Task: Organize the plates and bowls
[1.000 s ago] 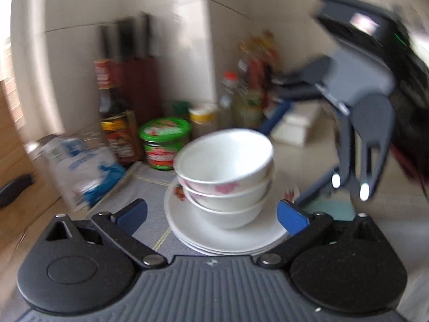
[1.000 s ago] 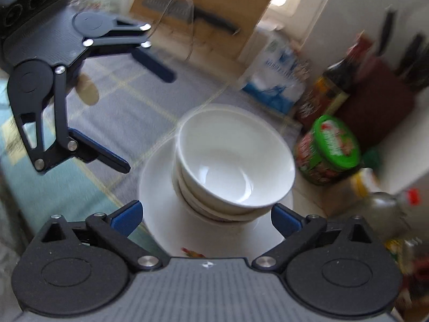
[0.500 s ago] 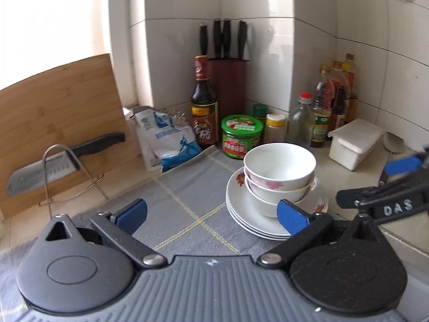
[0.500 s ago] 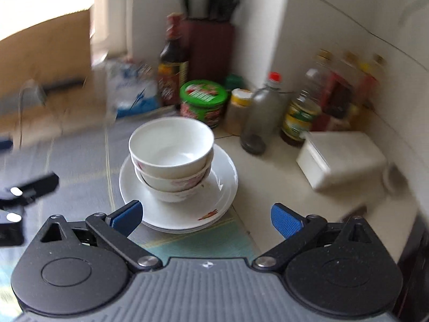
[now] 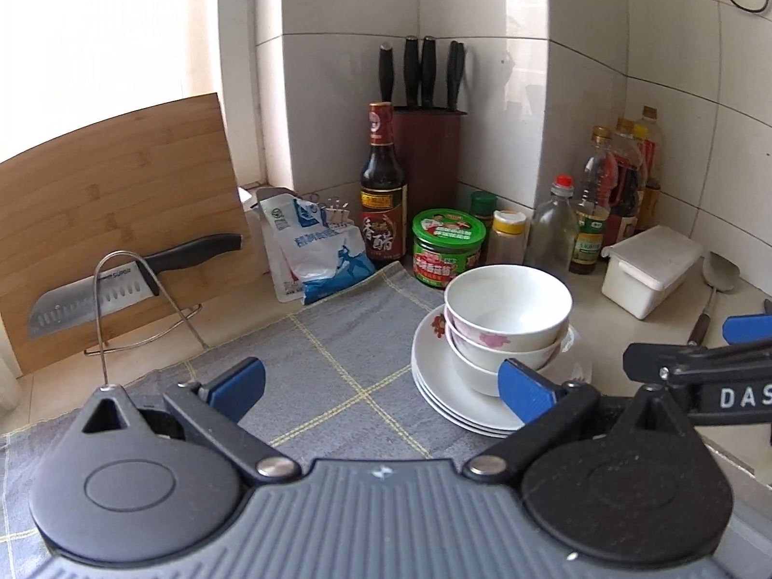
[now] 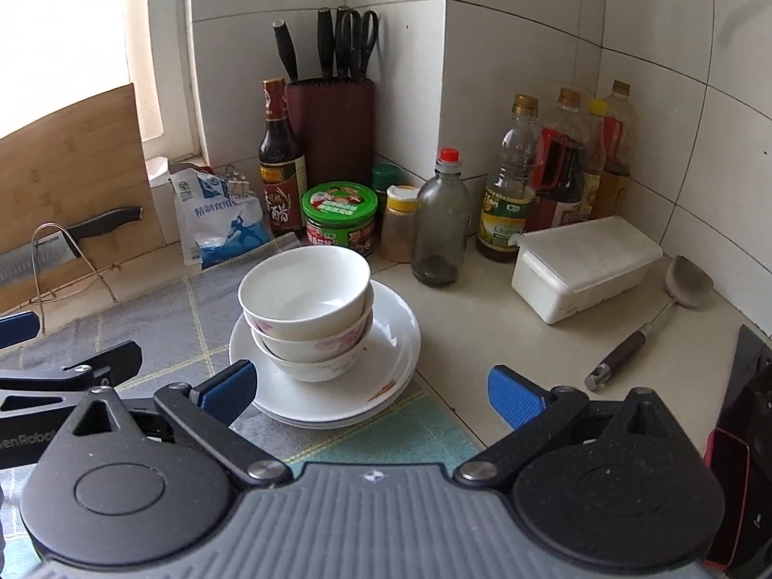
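- Three white bowls (image 5: 506,323) with pink flower prints sit nested on a stack of white plates (image 5: 448,391) on a kitchen counter, the plates resting at the right edge of a grey checked cloth (image 5: 337,352).
- The left gripper (image 5: 381,381) is held back from the stack, its blue-padded fingers (image 5: 236,381) spread wide and holding nothing; the right-hand pad overlaps the near rim of the plates in this view.
- The right gripper (image 6: 371,386) is likewise spread apart and empty, its left pad just in front of the plates' near edge.
- Behind the stack stand a green-lidded jar (image 6: 340,214), a dark sauce bottle (image 6: 280,164) and a maroon knife block (image 6: 330,125) in the tiled corner.
- A blue-and-white salt bag (image 5: 313,246) leans near a bamboo cutting board (image 5: 111,183), where a cleaver (image 5: 111,284) rests in a wire stand.
- To the right, a white lidded box (image 6: 586,268) lies beside a row of oil and condiment bottles (image 6: 555,169); a metal ladle (image 6: 666,309) lies on the bare counter (image 6: 482,328).
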A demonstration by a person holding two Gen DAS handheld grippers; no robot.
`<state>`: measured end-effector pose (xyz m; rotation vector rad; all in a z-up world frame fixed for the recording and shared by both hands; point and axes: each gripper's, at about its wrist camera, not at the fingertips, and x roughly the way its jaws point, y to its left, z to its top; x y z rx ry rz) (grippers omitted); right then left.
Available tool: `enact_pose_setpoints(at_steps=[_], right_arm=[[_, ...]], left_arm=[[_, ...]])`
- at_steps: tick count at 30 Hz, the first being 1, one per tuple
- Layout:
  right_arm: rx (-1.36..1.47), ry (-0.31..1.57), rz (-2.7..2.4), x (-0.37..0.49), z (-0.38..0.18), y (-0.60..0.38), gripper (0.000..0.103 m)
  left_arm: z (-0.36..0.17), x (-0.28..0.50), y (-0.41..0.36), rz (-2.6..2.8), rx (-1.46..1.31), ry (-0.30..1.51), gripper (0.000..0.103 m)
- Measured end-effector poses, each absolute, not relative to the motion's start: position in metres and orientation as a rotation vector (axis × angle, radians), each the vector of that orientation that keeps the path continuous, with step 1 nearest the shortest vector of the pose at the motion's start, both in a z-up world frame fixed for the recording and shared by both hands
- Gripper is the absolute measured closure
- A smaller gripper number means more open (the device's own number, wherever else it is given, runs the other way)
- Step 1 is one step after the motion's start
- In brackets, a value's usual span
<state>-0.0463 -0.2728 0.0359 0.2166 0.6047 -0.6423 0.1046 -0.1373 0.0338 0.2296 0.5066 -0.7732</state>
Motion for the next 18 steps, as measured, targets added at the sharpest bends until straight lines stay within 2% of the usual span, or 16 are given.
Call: enact_pose_setpoints(at_steps=[18], right_arm=[[0.220,0.591,-0.629,-0.0443,0.0403,-0.2703,0.000]], left_arm=[[0.0403,0.1041,-0.1333,-0.760,0.212,0.496,0.001]])
